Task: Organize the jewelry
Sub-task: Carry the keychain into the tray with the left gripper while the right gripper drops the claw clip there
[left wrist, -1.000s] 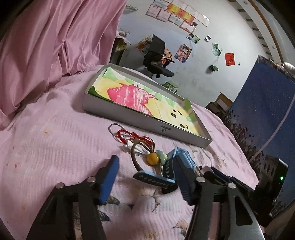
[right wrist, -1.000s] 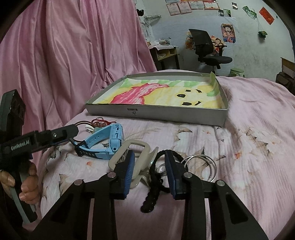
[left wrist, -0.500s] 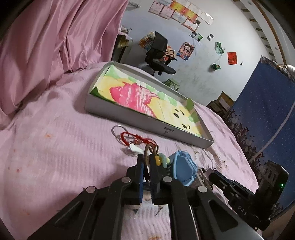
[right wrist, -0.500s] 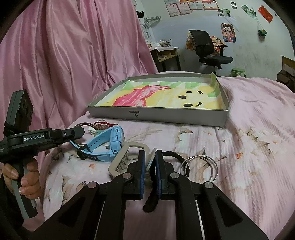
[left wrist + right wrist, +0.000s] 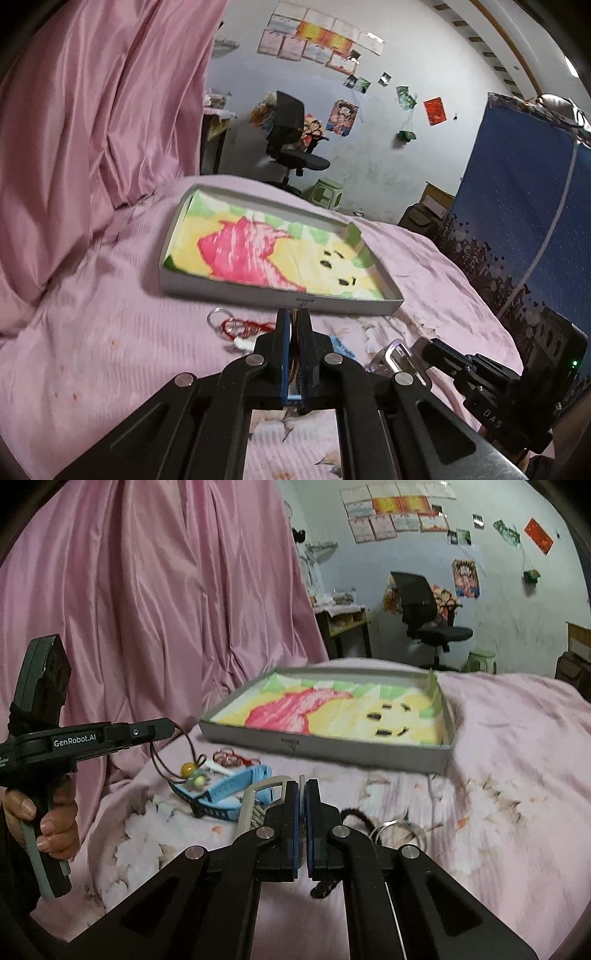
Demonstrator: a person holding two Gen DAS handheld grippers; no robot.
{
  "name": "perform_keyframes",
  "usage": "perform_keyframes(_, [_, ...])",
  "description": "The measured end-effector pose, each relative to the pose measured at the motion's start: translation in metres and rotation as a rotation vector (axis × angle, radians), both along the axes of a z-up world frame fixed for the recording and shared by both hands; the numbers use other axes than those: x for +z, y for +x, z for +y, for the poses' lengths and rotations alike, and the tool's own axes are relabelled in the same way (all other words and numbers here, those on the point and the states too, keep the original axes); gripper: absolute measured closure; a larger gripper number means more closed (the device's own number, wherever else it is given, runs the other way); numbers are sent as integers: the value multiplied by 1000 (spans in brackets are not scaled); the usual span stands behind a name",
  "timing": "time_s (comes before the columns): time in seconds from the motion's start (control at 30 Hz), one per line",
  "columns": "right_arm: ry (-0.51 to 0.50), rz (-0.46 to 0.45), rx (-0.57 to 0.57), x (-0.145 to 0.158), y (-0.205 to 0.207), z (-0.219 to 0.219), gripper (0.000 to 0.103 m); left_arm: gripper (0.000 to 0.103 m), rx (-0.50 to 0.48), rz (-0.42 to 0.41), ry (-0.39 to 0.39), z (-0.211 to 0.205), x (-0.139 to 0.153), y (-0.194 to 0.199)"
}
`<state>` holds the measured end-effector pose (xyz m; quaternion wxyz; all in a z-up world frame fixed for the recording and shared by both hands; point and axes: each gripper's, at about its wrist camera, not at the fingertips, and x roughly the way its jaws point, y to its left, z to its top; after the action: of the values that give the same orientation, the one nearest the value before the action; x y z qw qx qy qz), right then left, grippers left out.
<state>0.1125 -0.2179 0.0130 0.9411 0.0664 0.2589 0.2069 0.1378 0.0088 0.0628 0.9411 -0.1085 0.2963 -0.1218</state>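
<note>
My left gripper [image 5: 294, 314] is shut on a brown cord bracelet [image 5: 184, 755] with yellow and green beads, lifted off the bed; in the right wrist view it hangs from the left gripper [image 5: 168, 726]. My right gripper [image 5: 302, 786] is shut on a grey watch [image 5: 258, 794], whose band sticks out to the left. A blue watch [image 5: 229, 794], a red string bracelet [image 5: 240, 326], a black braided cord [image 5: 356, 816] and silver bangles [image 5: 400, 829] lie on the pink bedspread. A grey shallow box [image 5: 221, 291] with a colourful lining sits beyond them.
Pink curtains [image 5: 74, 129] hang on the left. A blue panel [image 5: 517, 221] stands on the right. An office chair [image 5: 291, 147] and a desk are beyond the bed, against the wall.
Both grippers closed: the left on the bead bracelet, the right on the grey watch. The left gripper then lifted the bracelet off the bed.
</note>
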Motion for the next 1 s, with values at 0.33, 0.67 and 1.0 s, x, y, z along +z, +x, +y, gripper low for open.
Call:
perform_keyframes(0.33, [36, -55, -30, 31, 39, -5, 100, 99, 22, -66, 34, -5, 26, 41])
perform_keyframes(0.67, [1, -1, -48, 22, 137, 40, 100, 99, 52, -62, 13, 2, 6, 106])
perform_keyframes(1.0, [-16, 90, -52, -8, 162, 45, 99, 99, 96, 65, 46, 8, -35, 124])
